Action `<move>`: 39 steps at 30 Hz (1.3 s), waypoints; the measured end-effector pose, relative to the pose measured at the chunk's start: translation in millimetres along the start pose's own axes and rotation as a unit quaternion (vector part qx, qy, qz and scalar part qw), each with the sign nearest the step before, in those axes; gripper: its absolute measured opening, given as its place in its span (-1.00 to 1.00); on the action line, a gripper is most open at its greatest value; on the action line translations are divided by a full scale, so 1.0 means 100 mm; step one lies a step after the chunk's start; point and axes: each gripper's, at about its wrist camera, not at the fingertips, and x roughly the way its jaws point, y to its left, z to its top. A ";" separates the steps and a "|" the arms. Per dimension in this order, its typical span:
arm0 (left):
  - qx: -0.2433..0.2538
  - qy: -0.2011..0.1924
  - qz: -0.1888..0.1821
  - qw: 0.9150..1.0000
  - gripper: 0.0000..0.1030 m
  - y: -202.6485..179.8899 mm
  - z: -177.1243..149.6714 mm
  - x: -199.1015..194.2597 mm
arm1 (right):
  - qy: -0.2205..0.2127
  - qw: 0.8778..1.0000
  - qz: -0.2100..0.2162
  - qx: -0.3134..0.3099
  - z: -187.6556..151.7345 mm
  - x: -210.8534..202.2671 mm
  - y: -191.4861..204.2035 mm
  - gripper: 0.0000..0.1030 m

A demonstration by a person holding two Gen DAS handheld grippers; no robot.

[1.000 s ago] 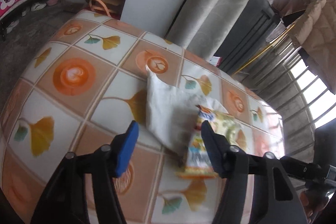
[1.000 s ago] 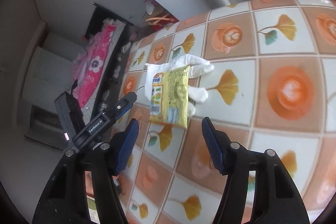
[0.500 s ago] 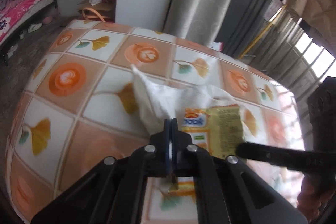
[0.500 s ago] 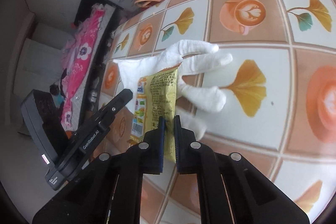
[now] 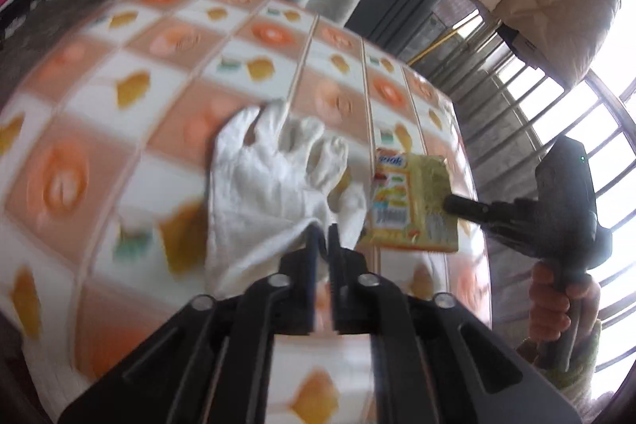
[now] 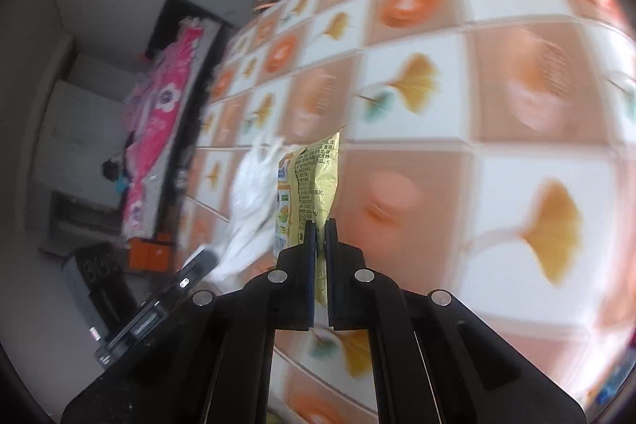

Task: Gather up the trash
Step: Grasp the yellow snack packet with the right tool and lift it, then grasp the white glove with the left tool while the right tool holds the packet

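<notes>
Left tongs [image 5: 322, 231]: jaws pinched together on the glove's cuff edge; only a thin gap is seen between the pads.
Right tongs [image 6: 320, 225]: jaws clamped on the wrapper's lower edge; the foil is seen squeezed between the two pads.
Glove [image 5: 274, 181]: white, held ahead of the left tongs, fingers spread and pointing away from them; seen against the tablecloth, and contact with it cannot be told. In the right view it hangs just left of the wrapper [image 6: 248, 213].
Wrapper [image 6: 312, 185]: yellow snack packet, held upright ahead of the right tongs, printed back faced toward the camera. In the left view it is seen just right of the glove [image 5: 413, 203], gripped from the right by the other tongs' tip [image 5: 451, 204].
Tablecloth [image 5: 167, 98]: orange-and-white tile print with leaves, spread below and beyond both tongs; blurred in both views.
Right hand [image 5: 556, 308]: wrapped around the right tool's handle, seen far right of the left tongs.
</notes>
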 end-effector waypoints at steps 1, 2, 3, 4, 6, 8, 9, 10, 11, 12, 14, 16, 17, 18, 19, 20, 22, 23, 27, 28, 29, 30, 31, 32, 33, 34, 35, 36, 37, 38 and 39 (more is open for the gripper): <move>-0.002 0.008 0.002 1.000 -0.34 -0.01 -0.12 -0.02 | -0.006 1.000 -0.007 0.006 -0.10 -0.07 -0.06 -0.94; -0.002 0.013 0.001 1.000 -0.19 -0.03 -0.21 -0.06 | -0.010 1.000 -0.010 0.012 -0.17 -0.12 -0.10 -0.94; 0.003 0.011 -0.003 1.000 0.02 -0.04 -0.29 -0.11 | -0.014 1.000 -0.013 0.017 -0.23 -0.18 -0.15 -0.90; 0.011 0.002 -0.008 1.000 0.22 -0.06 -0.34 -0.17 | -0.018 1.000 -0.018 0.018 -0.28 -0.23 -0.19 -0.85; 0.031 -0.025 0.006 0.999 0.39 -0.09 -0.44 -0.29 | -0.025 0.999 -0.037 0.019 -0.35 -0.27 -0.22 -0.77; 0.040 -0.035 0.028 0.998 0.47 -0.08 -0.45 -0.35 | -0.030 0.998 -0.049 0.019 -0.38 -0.26 -0.25 -0.61; 0.038 -0.039 0.033 0.998 0.58 -0.05 -0.42 -0.37 | -0.034 0.998 -0.054 0.019 -0.40 -0.28 -0.26 -0.46; 0.033 -0.046 0.040 0.998 0.71 -0.02 -0.39 -0.39 | -0.039 0.997 -0.064 0.016 -0.41 -0.30 -0.26 -0.35; 0.026 -0.055 0.048 0.997 0.78 0.03 -0.33 -0.40 | -0.046 0.996 -0.075 0.012 -0.41 -0.31 -0.24 -0.22; 0.019 -0.062 0.056 0.996 0.90 0.09 -0.27 -0.39 | -0.054 0.995 -0.084 0.004 -0.41 -0.33 -0.20 -0.13; 0.002 -0.073 0.078 0.994 0.90 0.26 -0.09 -0.33 | -0.064 0.994 -0.086 -0.008 -0.40 -0.31 -0.13 -0.01; -0.021 -0.058 0.093 0.994 0.90 0.41 0.01 -0.19 | -0.070 0.994 -0.086 -0.017 -0.37 -0.30 -0.07 0.02; -0.032 -0.043 0.089 0.995 0.90 0.50 0.04 -0.10 | -0.071 0.993 -0.090 -0.022 -0.38 -0.29 -0.04 0.03; -0.040 -0.025 0.089 0.995 0.90 0.55 0.06 -0.02 | -0.073 0.992 -0.096 -0.026 -0.38 -0.28 -0.02 0.06; -0.047 -0.007 0.087 0.995 0.90 0.62 0.05 0.06 | -0.073 0.992 -0.099 -0.028 -0.38 -0.26 0.00 0.06; -0.040 -0.018 0.087 0.995 0.90 0.63 0.04 0.06 | -0.073 0.992 -0.102 -0.030 -0.38 -0.24 0.01 0.07; -0.034 -0.014 0.093 0.995 0.90 0.64 0.05 0.07 | -0.070 0.991 -0.105 -0.032 -0.40 -0.19 0.02 0.09; -0.038 -0.011 0.088 0.995 0.90 0.66 0.06 0.07 | -0.069 0.992 -0.106 -0.031 -0.40 -0.18 0.02 0.09; -0.062 -0.006 0.062 0.996 0.90 0.76 0.10 0.04 | -0.070 0.991 -0.112 -0.026 -0.43 -0.16 -0.02 0.13; -0.065 -0.006 0.059 0.996 0.90 0.75 0.11 0.03 | -0.070 0.990 -0.116 -0.023 -0.43 -0.16 -0.04 0.14; -0.067 -0.007 0.058 0.996 0.90 0.76 0.12 0.03 | -0.071 0.990 -0.120 -0.020 -0.43 -0.16 -0.06 0.14; -0.067 -0.010 0.057 0.996 0.90 0.75 0.10 0.02 | -0.071 0.990 -0.123 -0.017 -0.43 -0.16 -0.08 0.15; -0.067 -0.013 0.054 0.996 0.90 0.76 0.10 0.03 | -0.071 0.989 -0.126 -0.012 -0.43 -0.17 -0.11 0.15; -0.066 -0.018 0.051 0.996 0.90 0.77 0.11 0.02 | -0.072 0.989 -0.128 -0.010 -0.43 -0.17 -0.13 0.15; -0.065 -0.026 0.046 0.996 0.90 0.72 0.12 -0.01 | -0.073 0.989 -0.129 -0.007 -0.43 -0.18 -0.15 0.16; -0.067 -0.032 0.040 0.996 0.90 0.73 0.12 -0.01 | -0.074 0.989 -0.129 -0.004 -0.43 -0.18 -0.17 0.17; -0.069 -0.033 0.037 0.996 0.90 0.74 0.12 -0.04 | -0.074 0.989 -0.127 0.000 -0.44 -0.17 -0.18 0.17; -0.069 -0.032 0.036 0.996 0.90 0.74 0.11 -0.05 | -0.072 0.990 -0.125 0.001 -0.45 -0.16 -0.19 0.17; -0.069 -0.030 0.036 0.997 0.90 0.74 0.12 -0.04 | -0.069 0.990 -0.122 -0.001 -0.46 -0.13 -0.19 0.18; -0.069 -0.031 0.036 0.997 0.90 0.74 0.12 -0.03 | -0.065 0.990 -0.123 -0.005 -0.48 -0.10 -0.19 0.18; -0.067 -0.030 0.038 0.997 0.90 0.73 0.12 -0.02 | -0.063 0.990 -0.125 -0.008 -0.49 -0.08 -0.18 0.19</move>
